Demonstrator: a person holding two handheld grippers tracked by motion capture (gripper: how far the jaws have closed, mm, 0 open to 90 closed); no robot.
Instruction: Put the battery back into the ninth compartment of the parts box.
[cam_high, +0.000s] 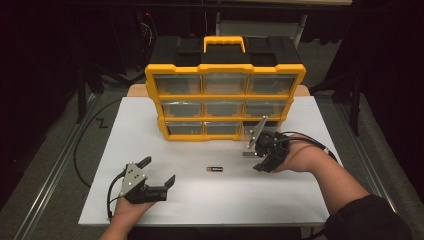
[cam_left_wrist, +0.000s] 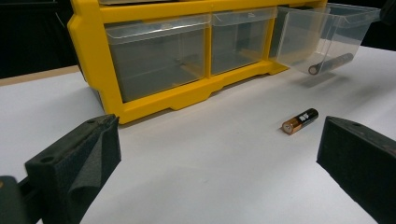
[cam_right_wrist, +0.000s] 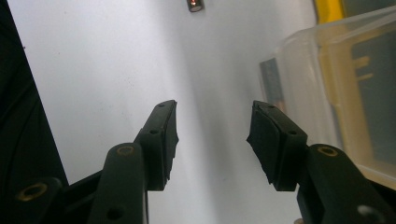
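A yellow organizer with clear drawers stands at the back of the white table. Its bottom right drawer is pulled out, and a battery lies inside it. A second battery lies loose on the table in front of the organizer. My left gripper rests open at the front left, pointing toward that loose battery, with nothing between its jaws. My right gripper hangs open just beside the pulled-out drawer, with only bare table between its pads.
The organizer has a yellow carry handle on top, and its other drawers are pushed in. Cables trail from both grippers. Metal rails run along both sides of the table, and the surroundings are dark.
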